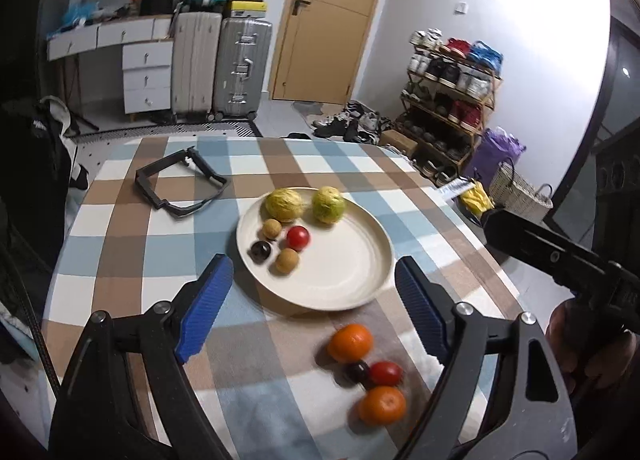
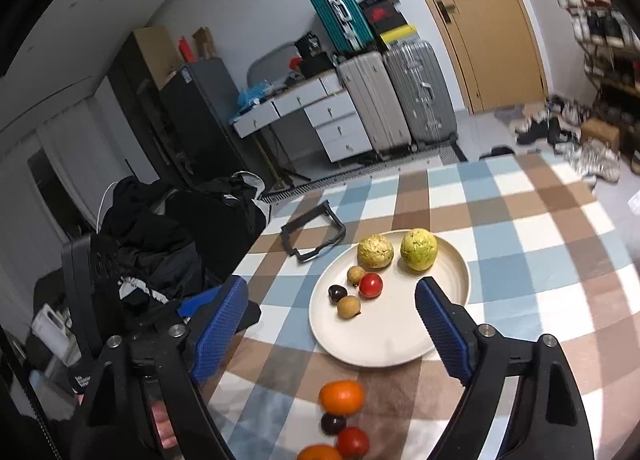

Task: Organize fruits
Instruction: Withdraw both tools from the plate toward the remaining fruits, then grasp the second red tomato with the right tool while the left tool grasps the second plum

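Note:
A cream plate (image 1: pixel 352 272) (image 2: pixel 400 336) sits on the checked tablecloth. It holds two yellow-green fruits (image 1: pixel 284 204) (image 2: pixel 375 251), a red tomato (image 1: pixel 298 237) (image 2: pixel 370 285), a dark cherry (image 1: pixel 261 250) (image 2: pixel 337 293) and two small brown longans (image 1: pixel 287 260) (image 2: pixel 348 307). In front of the plate lie two oranges (image 1: pixel 350 342) (image 2: pixel 341 397), a dark cherry (image 1: pixel 357 371) (image 2: pixel 333 423) and a red tomato (image 1: pixel 385 373) (image 2: pixel 352 443). My left gripper (image 1: pixel 314 304) hangs open above the plate's near edge, nothing between its blue pads. My right gripper (image 2: pixel 332 324) is open too, empty, over the plate's near left side.
A black angular frame (image 1: pixel 180 184) (image 2: pixel 314 236) lies on the cloth behind and left of the plate. Beyond the table stand suitcases (image 1: pixel 240 64), a white drawer unit (image 1: pixel 146 76), a wooden door (image 1: pixel 328 16) and a shoe rack (image 1: pixel 448 100). Dark clothing (image 2: pixel 168 236) is piled left of the table.

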`<state>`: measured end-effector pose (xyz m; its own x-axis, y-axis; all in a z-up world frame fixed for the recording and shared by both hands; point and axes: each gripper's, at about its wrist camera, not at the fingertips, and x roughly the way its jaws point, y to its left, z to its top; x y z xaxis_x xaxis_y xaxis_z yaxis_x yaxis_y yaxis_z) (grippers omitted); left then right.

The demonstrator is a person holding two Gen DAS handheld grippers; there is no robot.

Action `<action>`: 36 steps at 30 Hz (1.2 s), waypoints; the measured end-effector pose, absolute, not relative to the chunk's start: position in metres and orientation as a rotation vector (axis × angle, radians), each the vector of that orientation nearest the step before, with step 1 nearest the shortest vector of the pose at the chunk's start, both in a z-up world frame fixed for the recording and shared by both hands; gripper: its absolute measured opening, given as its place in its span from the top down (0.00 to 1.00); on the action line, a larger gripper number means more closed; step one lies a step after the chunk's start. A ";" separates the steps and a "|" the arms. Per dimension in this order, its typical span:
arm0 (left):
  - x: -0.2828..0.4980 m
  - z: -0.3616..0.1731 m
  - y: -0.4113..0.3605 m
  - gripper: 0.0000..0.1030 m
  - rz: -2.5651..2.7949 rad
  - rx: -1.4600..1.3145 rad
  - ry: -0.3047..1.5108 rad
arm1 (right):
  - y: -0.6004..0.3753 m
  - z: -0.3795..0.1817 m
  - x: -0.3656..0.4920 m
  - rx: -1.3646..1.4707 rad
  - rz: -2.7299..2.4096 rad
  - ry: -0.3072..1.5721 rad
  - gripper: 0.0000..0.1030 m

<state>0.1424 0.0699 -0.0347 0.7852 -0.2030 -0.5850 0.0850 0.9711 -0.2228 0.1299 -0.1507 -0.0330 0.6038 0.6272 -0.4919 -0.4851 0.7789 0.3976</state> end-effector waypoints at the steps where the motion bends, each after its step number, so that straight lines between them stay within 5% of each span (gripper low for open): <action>1: 0.135 -0.032 0.065 0.20 -0.157 -0.180 0.646 | -0.152 -0.030 0.123 0.221 0.647 0.649 0.14; 14: 0.071 -0.035 0.044 0.01 -0.141 -0.168 0.635 | -0.180 -0.025 0.051 0.185 0.576 0.568 0.02; 36: 0.078 -0.117 0.062 0.01 -0.097 -0.218 0.791 | -0.197 -0.134 0.072 0.349 0.581 0.901 0.00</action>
<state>0.0783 0.0617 -0.1166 0.7003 -0.1676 -0.6939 0.0049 0.9732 -0.2301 0.0715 -0.1966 -0.1337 0.4837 0.6068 -0.6307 -0.3239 0.7936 0.5151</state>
